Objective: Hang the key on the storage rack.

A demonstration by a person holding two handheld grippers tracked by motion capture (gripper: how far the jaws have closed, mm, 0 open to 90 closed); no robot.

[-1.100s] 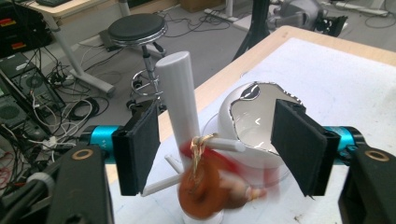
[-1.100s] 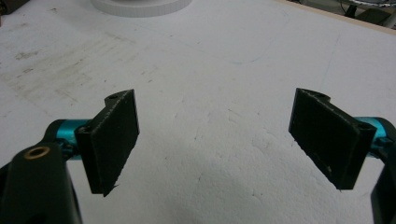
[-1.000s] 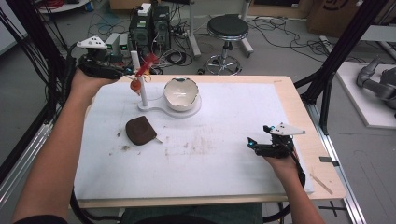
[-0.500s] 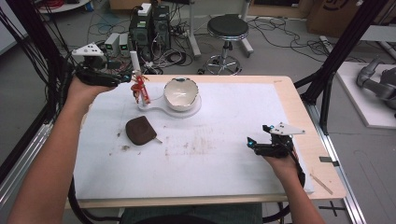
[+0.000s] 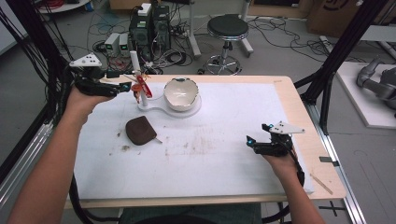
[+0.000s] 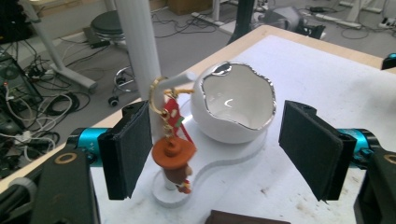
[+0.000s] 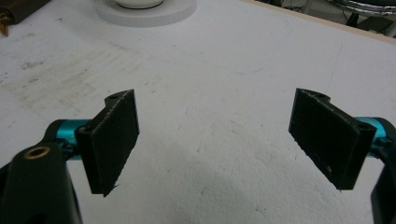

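Hanging now on the post [image 6: 140, 51], the keychain [image 6: 173, 149] (earlier clamped) sits between the left gripper [image 6: 217, 149], just opened.

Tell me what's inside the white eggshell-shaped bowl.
The white eggshell-shaped bowl looks empty: bare glossy inner wall, light reflection. Its jagged silver rim hides the very bottom.

We are in a lab or robotics workshop, not a home. Our table [image 5: 299, 109] is a plain wooden bench under a stained white sheet [image 5: 224, 140], framed by black metal struts [image 5: 343, 46]. Behind it on the bare grey floor [image 5: 285, 51] sit computer towers [image 5: 150, 25], small power boxes [image 5: 116, 44] and a tangle of cables [image 5: 180, 44]. A round black stool [image 5: 227, 28] stands among them. Cardboard boxes [image 5: 334, 16] line the far wall, and a grey robot arm [image 5: 376, 81] lies on a white platform [image 5: 362, 100] at the right.
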